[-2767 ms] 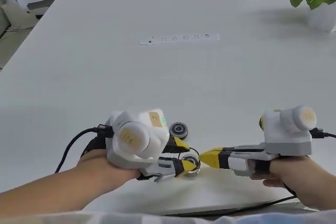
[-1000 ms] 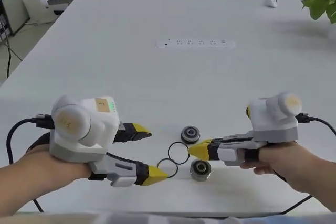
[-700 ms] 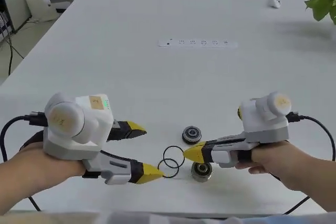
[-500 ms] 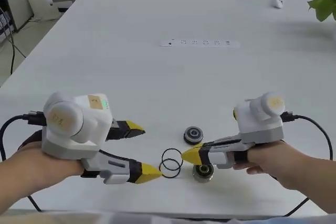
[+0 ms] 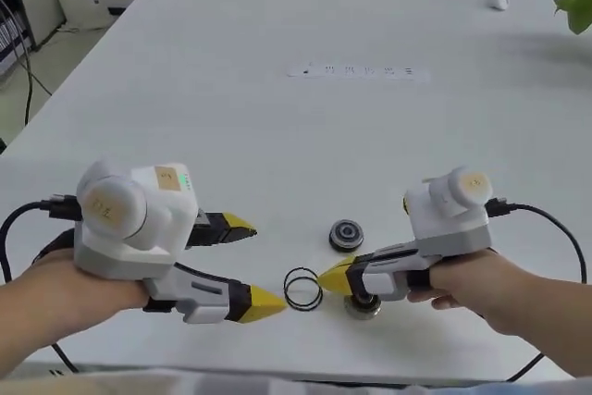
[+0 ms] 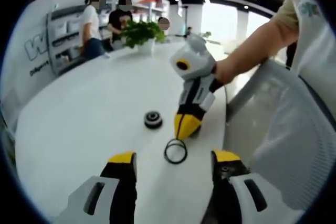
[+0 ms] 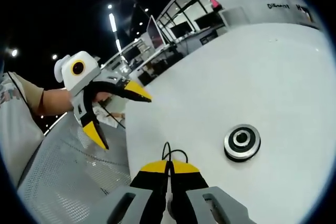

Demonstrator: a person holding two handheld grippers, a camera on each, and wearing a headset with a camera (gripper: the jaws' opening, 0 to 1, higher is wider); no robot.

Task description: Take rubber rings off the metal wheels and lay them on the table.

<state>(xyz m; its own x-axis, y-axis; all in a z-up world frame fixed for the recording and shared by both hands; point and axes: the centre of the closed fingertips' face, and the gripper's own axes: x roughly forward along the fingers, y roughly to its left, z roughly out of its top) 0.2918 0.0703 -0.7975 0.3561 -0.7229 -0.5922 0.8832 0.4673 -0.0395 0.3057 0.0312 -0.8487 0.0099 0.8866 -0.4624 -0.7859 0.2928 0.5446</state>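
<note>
Rubber rings lie before left gripper's spread jaws.

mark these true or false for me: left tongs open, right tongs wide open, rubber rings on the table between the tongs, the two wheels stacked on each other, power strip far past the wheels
1. The left tongs are open. True.
2. The right tongs are wide open. False: their jaws are shut together.
3. Black rubber rings lie on the table between the two tongs. True.
4. The two metal wheels are stacked on each other. False: one wheel lies alone farther up the table, and the other wheel lies apart from it, under the right tongs.
5. The power strip lies far beyond the wheels. True.
</note>
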